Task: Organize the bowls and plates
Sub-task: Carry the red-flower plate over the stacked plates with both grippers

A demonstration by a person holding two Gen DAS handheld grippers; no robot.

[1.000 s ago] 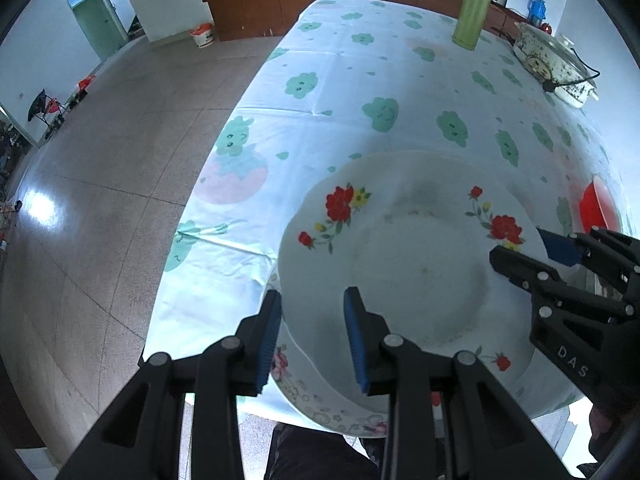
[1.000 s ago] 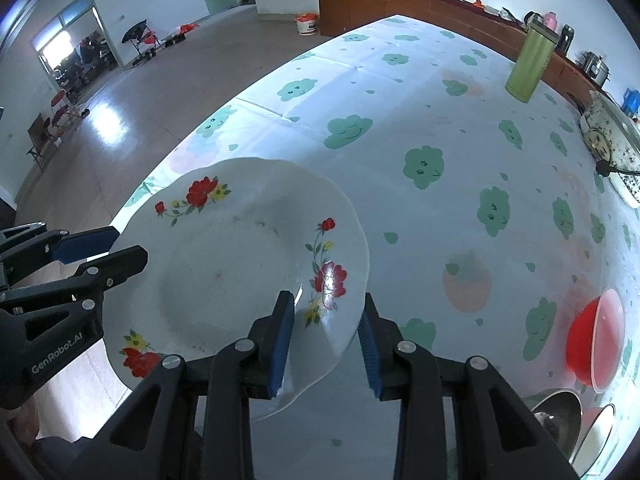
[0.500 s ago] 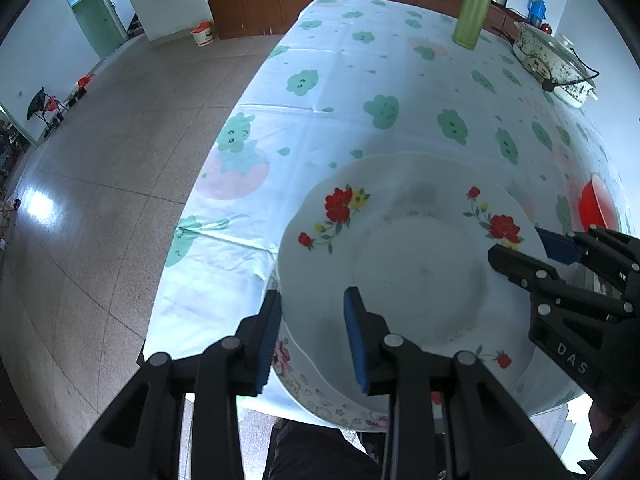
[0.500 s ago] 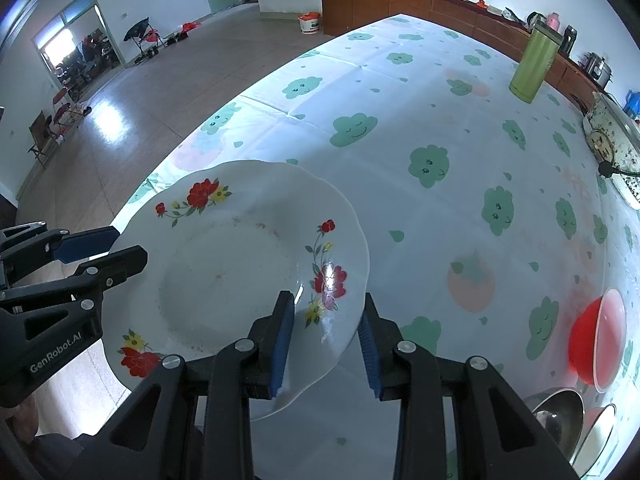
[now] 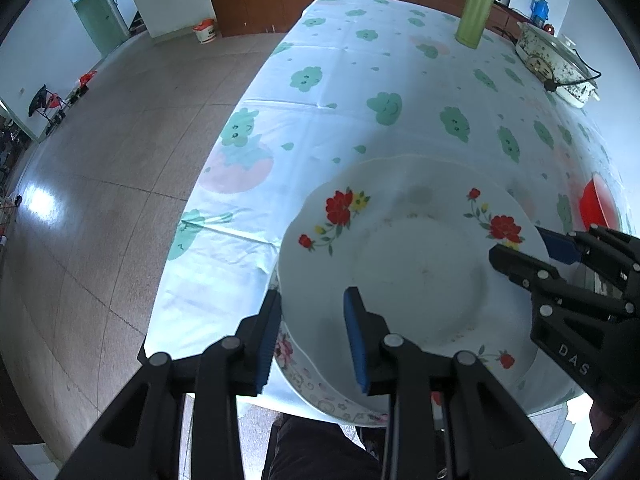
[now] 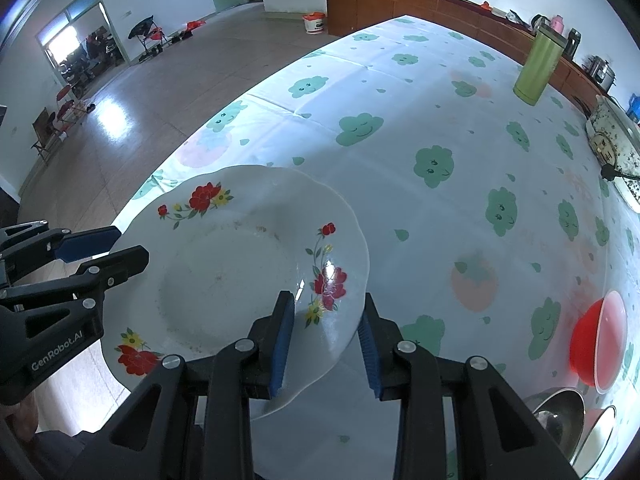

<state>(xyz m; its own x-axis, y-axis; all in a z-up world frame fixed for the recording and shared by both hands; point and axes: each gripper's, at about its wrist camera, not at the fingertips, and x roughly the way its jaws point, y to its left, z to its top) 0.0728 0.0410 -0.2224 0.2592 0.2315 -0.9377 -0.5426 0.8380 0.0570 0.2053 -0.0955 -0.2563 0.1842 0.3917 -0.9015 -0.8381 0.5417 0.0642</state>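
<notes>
Two close downward views, shared plate

"GenRobot.AI" stands on the left hand-held gripper; "DAS" on the right hand-held gripper.

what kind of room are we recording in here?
Most likely a home dining room or kitchen: a long table under a cloud-print tablecloth, a wooden sideboard crowded with kitchenware, an electric cooker plugged in on the table, and a tiled floor.
</notes>
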